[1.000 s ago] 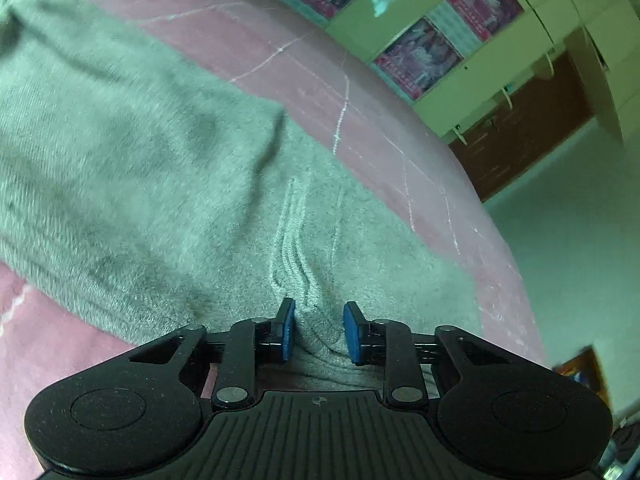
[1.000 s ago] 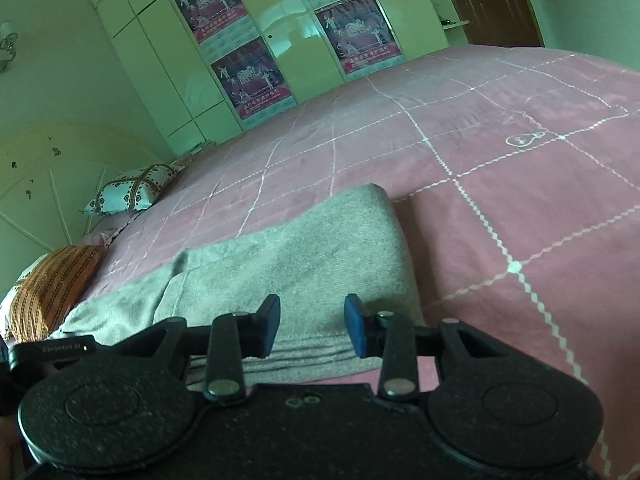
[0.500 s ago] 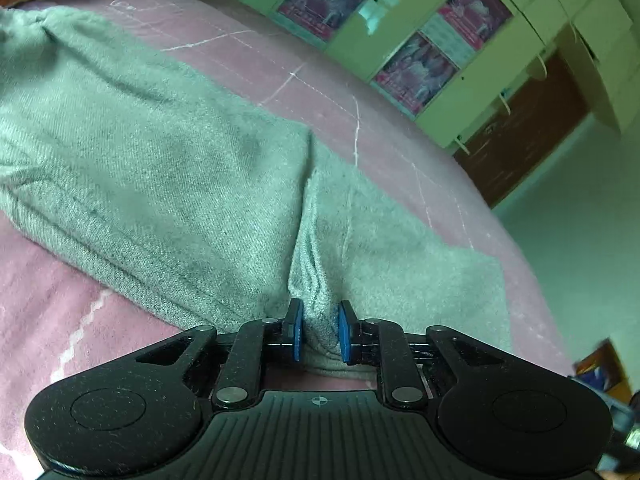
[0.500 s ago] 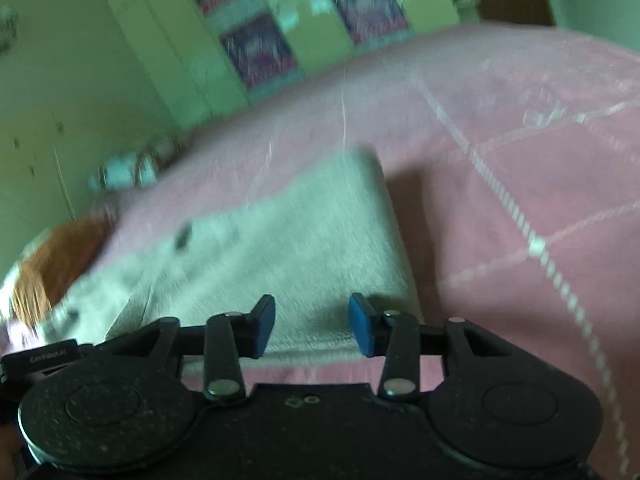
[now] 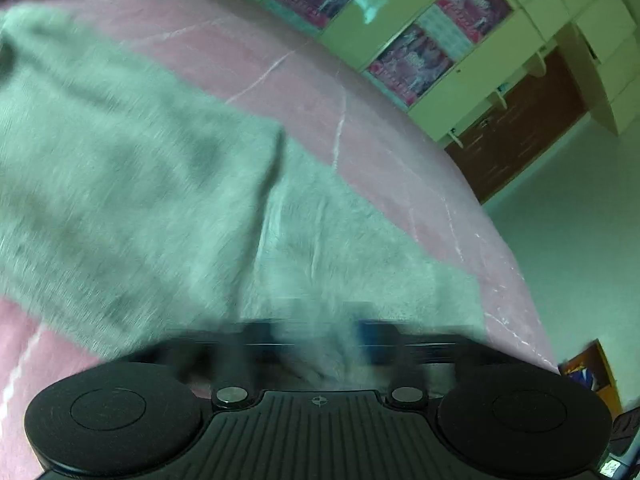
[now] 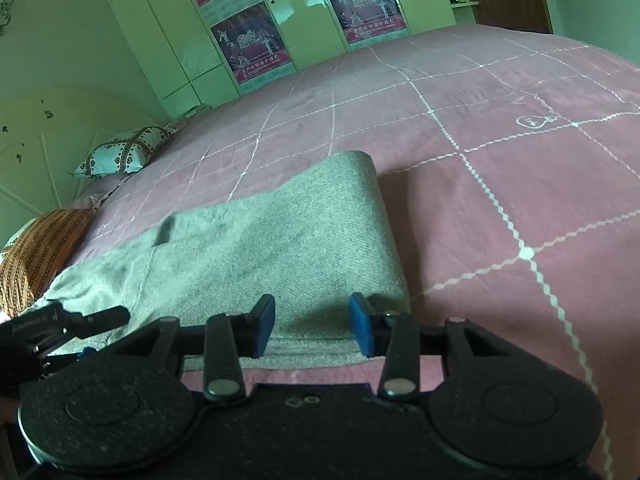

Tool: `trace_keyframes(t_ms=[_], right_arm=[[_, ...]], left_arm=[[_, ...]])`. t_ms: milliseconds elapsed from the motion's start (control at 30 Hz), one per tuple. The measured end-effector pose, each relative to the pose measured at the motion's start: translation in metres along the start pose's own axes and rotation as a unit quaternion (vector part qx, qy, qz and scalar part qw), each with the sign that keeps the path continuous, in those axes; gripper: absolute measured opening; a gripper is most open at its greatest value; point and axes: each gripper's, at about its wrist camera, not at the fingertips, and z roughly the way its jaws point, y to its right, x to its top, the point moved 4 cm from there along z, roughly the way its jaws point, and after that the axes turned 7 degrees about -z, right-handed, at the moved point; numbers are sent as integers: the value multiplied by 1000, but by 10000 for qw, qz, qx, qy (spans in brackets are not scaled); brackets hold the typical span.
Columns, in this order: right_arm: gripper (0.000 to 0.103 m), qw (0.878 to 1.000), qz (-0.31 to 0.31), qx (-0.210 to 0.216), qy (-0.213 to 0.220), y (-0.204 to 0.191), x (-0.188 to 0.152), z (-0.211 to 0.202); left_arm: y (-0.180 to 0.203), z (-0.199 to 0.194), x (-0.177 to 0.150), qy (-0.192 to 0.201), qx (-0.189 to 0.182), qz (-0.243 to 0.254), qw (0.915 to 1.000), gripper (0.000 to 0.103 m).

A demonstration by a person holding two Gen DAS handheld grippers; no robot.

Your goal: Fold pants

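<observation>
Grey knit pants (image 5: 140, 184) lie flat across the pink bedcover (image 5: 288, 64). In the blurred left wrist view, my left gripper (image 5: 320, 332) is shut on a pinched-up ridge of the pants' near edge, and a crease runs away from the pinch. In the right wrist view, the pants (image 6: 280, 240) end in a folded edge on the right. My right gripper (image 6: 312, 326) stands open over the near hem, its blue pads apart and not pressing the cloth. The black body of the left gripper (image 6: 60, 322) shows at the left edge of that view.
The bedcover (image 6: 520, 168) stretches bare to the right and far side. A patterned pillow (image 6: 124, 152) and an orange striped cushion (image 6: 36, 256) lie at the head end. Wardrobe doors with posters (image 6: 248, 48) stand behind the bed, and a brown door (image 5: 520, 128) beyond it.
The left jaws have closed onto a fold of the pants and bunched it up; the view is now blurred. The right jaws have widened a little and stayed over the near hem.
</observation>
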Motion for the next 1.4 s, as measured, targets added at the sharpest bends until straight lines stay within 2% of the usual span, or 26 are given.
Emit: trace_keyframes(t_ms=[33,100,133,167,200,233,267,333,433,500,567,633,667,700,767,833,900,1000,1067,1100,1133,1167,1233,1300,1367,1400], right_arm=[[34,10000,37,14,8,2,0,0],[34,9999,119,54,21,5,2,-2],[34,9998,150,105,39,8,2,-5],[34,9998,160,144,49,8,2,-6],[34,9998,144,157,51,7,1,-6],[34,9999,90,113,35,5,1,-4],[34,9999,42,96,17,4,1,-4],[34,9999,-32,99,-33,0,1,-3],[33,9999,-115,87,-6,-1,2,-5],[35,9992,51,58,382,2,9,-20],[34,9975,28,192,684,1,16,-29],[23,9995,-55,91,287,1,17,-11],[16,9998,-113,-124,-107,3,13,4],[0,9982,-143,-407,-426,9,8,17],[0,9979,11,-440,-478,13,14,18],[0,9985,-209,-468,-189,9,31,7],[0,9986,-393,-342,69,3,51,8],[0,9974,-642,-310,89,-10,79,34],[0,9958,-875,-279,10,-20,86,56],[0,9927,-1103,-467,-173,-22,85,73],[0,9883,-1189,-851,-444,-12,85,90],[0,9879,-955,-1045,-640,3,82,99],[0,9944,-305,-806,-608,27,81,97],[0,9952,-483,-799,-308,20,85,81],[0,9969,-561,-548,-4,12,86,70],[0,9963,-631,-570,-92,12,82,76]], left_arm=[[13,-11,2,330,-121,281,9990,15],[39,-35,3,1017,-214,939,9901,15],[44,-39,3,1158,-145,1084,9872,15],[42,-36,1,1115,-2,1169,9869,15],[32,-24,-4,836,349,1227,9883,15],[11,-1,-10,195,775,993,9918,17],[-9,7,-15,-37,742,576,9956,17],[-17,0,-15,92,491,379,9980,21],[-10,-15,-12,243,658,484,9964,28],[1,-36,-3,812,886,652,9906,31],[16,-46,2,1090,790,949,9864,42],[26,-31,1,849,659,1303,9856,68],[24,-13,-4,403,790,1420,9859,71],[15,5,-9,-123,1045,1436,9840,71],[21,1,-4,168,920,1550,9835,71],[28,-9,8,537,716,1541,9840,71],[35,-5,23,678,654,1593,9827,71],[33,22,40,468,817,1619,9823,71],[27,46,39,99,1110,1463,9829,71],[23,58,36,-121,1147,1422,9831,73],[24,61,36,-115,1138,1534,9815,74],[29,60,37,-119,1085,1622,9807,74],[36,56,40,-21,850,1623,9831,74],[31,65,43,-34,1066,1615,9811,74],[29,76,40,-35,1096,1791,9777,75],[31,77,38,-25,1116,1890,9756,76]])
